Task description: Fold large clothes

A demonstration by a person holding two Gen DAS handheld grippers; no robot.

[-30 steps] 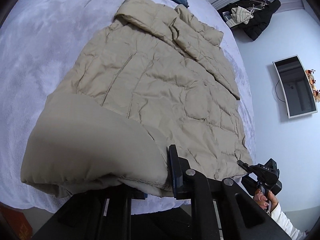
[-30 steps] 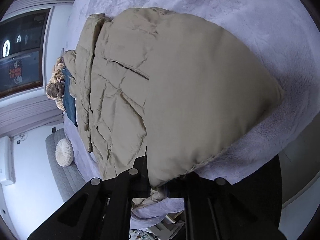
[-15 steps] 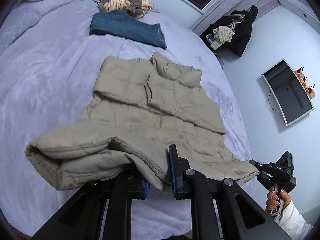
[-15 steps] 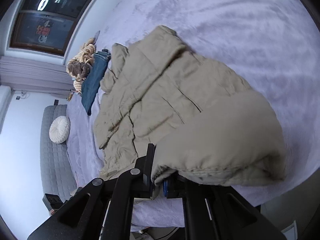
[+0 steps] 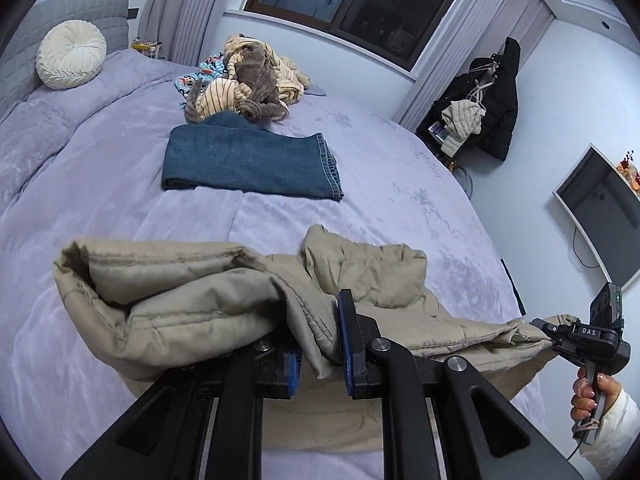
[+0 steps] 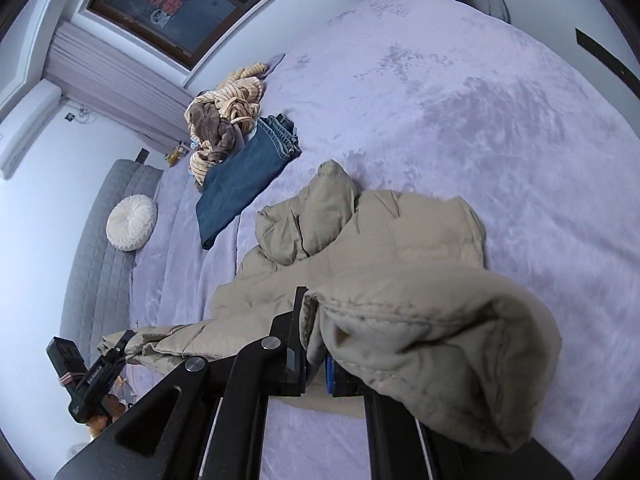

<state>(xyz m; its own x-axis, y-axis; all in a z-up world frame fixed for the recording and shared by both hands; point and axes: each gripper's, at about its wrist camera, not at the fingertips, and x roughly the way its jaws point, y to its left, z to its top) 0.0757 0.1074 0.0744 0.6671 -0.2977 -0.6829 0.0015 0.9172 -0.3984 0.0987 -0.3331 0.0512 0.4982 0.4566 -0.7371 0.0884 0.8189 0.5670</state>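
Near the foot edge of the bed (image 5: 400,168), the beige puffer jacket (image 5: 360,276) is lifted by its hem, far end with collar resting on the lilac cover. Left gripper (image 5: 316,344): jaws clenched on a bunched fold of hem at 1 corner. Right gripper (image 6: 316,356): jaws clenched on the hem at the other corner, fabric draping over its right finger. Hem hangs stretched between the 2 grippers. Folded blue jeans (image 5: 248,160) lie beyond the jacket toward the headboard; a heap of striped clothes (image 5: 248,76) sits at the far edge by the window.
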